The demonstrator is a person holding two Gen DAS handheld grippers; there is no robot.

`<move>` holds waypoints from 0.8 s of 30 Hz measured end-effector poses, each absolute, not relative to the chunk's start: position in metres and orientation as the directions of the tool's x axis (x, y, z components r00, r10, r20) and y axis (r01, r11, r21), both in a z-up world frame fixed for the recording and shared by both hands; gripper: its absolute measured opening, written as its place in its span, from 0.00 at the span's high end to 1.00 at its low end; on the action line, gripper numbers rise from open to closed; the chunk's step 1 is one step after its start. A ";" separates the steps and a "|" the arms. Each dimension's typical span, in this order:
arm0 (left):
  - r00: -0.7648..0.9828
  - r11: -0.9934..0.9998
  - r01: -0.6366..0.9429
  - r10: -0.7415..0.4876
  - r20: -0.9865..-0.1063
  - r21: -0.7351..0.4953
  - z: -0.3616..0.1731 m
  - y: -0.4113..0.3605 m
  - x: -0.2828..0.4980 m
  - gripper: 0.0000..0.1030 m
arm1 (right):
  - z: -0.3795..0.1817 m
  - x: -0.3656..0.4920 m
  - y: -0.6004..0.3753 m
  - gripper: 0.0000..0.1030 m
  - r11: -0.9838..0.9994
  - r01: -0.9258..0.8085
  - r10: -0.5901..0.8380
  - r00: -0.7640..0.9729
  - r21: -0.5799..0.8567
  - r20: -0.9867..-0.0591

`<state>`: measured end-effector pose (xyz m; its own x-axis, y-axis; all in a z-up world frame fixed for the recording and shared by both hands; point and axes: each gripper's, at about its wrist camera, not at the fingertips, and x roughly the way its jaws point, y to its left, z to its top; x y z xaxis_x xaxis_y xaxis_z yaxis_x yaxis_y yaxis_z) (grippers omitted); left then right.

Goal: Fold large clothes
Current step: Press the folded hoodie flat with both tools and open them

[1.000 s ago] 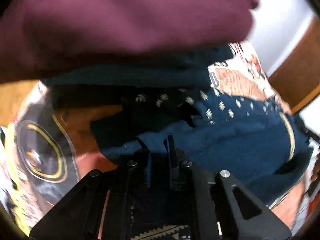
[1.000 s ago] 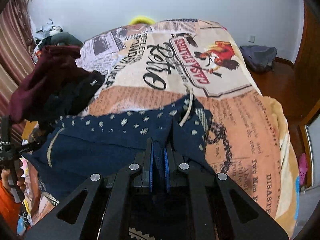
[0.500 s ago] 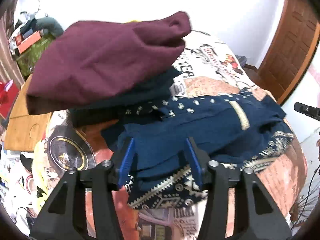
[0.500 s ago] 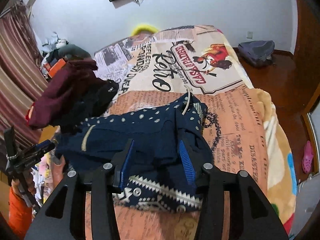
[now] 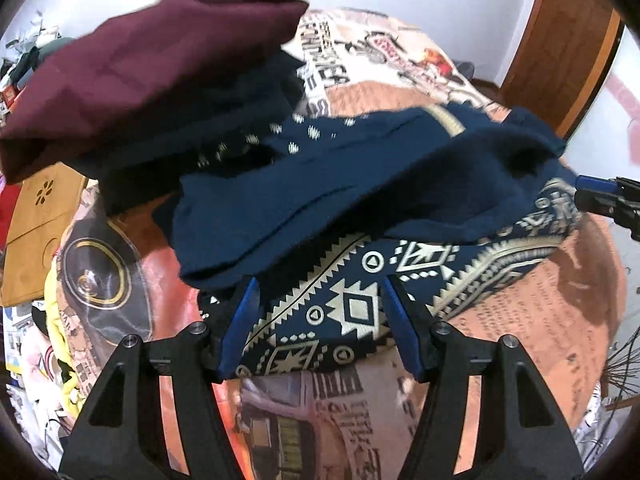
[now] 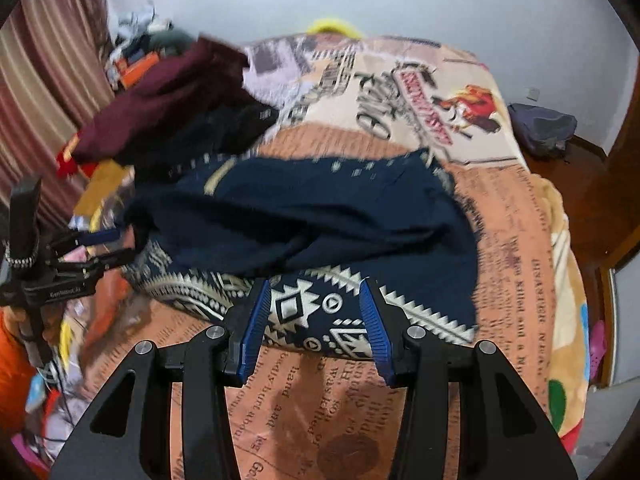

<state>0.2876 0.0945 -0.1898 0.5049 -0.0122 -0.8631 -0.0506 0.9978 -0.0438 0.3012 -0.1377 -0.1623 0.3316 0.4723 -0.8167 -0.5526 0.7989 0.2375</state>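
Observation:
A navy garment with small pale dots and a patterned cream band along its near hem lies folded over in a heap on the bed. In the right wrist view the same navy garment spreads across the middle. My left gripper hovers just above the near hem; its jaws are opening and the pads press on nothing. My right gripper is open over the hem's other end, cloth below it but not gripped. Each gripper also shows at the edge of the other's view: the left gripper and the right gripper.
A maroon garment lies on a dark one just behind the navy one, at the bed's left. The bed's printed blanket stretches far and right. A brown door, a bag on the floor and striped curtains surround it.
Both grippers were shut on the navy garment, then let go and opened. Both have drawn back and risen, so the patterned hem now shows in front of the fingers.

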 end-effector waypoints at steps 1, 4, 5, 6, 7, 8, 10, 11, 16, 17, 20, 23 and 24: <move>0.505 0.997 -0.056 -0.013 -0.863 -0.048 -0.192 0.095 0.290 0.40 | -0.166 0.301 -0.135 0.59 0.798 -0.557 0.464 0.325 0.230 -0.824; 0.512 0.994 -0.083 -0.024 -0.858 -0.077 -0.194 0.101 0.303 0.40 | -0.179 0.308 -0.123 0.59 0.803 -0.565 0.424 0.313 0.193 -0.849; 0.521 0.993 -0.088 -0.024 -0.853 -0.082 -0.193 0.103 0.309 0.40 | -0.182 0.311 -0.118 0.59 0.800 -0.572 0.417 0.311 0.182 -0.854; 0.530 0.994 -0.089 -0.008 -0.848 -0.065 -0.191 0.104 0.316 0.40 | -0.185 0.314 -0.113 0.59 0.793 -0.585 0.410 0.304 0.172 -0.860; 0.536 0.995 -0.090 0.015 -0.844 -0.039 -0.189 0.105 0.323 0.40 | -0.187 0.318 -0.109 0.59 0.787 -0.596 0.401 0.296 0.161 -0.867; 0.539 0.996 -0.089 0.035 -0.841 -0.016 -0.189 0.105 0.331 0.40 | -0.188 0.320 -0.105 0.59 0.782 -0.605 0.393 0.289 0.152 -0.873; 0.544 0.996 -0.091 0.068 -0.836 0.022 -0.187 0.108 0.348 0.40 | -0.190 0.331 -0.093 0.59 0.767 -0.630 0.375 0.284 0.123 -0.883; 0.548 0.994 -0.098 0.086 -0.832 0.038 -0.185 0.110 0.356 0.40 | -0.191 0.338 -0.088 0.59 0.762 -0.639 0.366 0.286 0.108 -0.886; 0.625 0.969 -0.232 0.215 -0.751 0.085 -0.161 0.129 0.377 0.40 | -0.178 0.376 -0.076 0.59 0.786 -0.612 0.366 0.343 0.090 -0.865; 0.636 0.966 -0.253 0.209 -0.743 0.055 -0.157 0.133 0.377 0.40 | -0.172 0.383 -0.077 0.59 0.811 -0.580 0.354 0.388 0.073 -0.851; 0.662 0.951 -0.294 0.131 -0.738 -0.095 -0.149 0.150 0.373 0.40 | -0.158 0.396 -0.085 0.59 0.873 -0.487 0.316 0.512 0.033 -0.799; 0.658 0.948 -0.293 0.106 -0.746 -0.124 -0.148 0.154 0.366 0.40 | -0.152 0.406 -0.099 0.59 0.895 -0.437 0.331 0.518 0.089 -0.789; 0.654 0.950 -0.286 0.099 -0.750 -0.123 -0.148 0.154 0.361 0.40 | -0.151 0.405 -0.102 0.59 0.893 -0.439 0.335 0.509 0.095 -0.793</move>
